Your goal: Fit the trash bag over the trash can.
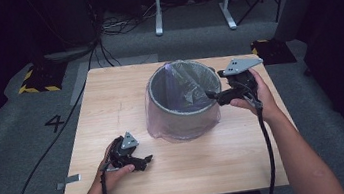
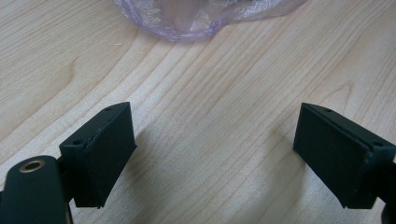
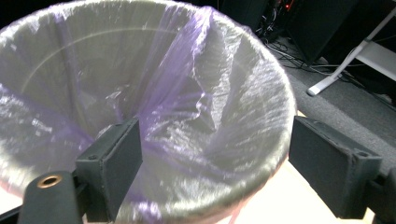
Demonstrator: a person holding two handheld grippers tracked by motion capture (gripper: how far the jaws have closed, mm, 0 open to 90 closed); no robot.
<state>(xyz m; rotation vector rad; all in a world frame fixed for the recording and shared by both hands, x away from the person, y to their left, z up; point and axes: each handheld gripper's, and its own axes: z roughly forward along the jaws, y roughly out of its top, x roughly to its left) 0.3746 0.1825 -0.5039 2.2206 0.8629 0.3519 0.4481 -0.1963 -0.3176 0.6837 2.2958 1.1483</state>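
Right gripper wide open astride bin rim

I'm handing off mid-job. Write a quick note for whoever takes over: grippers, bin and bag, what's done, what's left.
Left gripper: open, empty, low over the table in front of the bin.
Right gripper: open, at the bin's right rim, one jaw inside, one outside, not clamped.
Bag: purple liner sits in the bin, draped over the rim and down to the table, creased inside.
Done: liner over the rim.
Left: probably grip the liner at the rim and tidy it.
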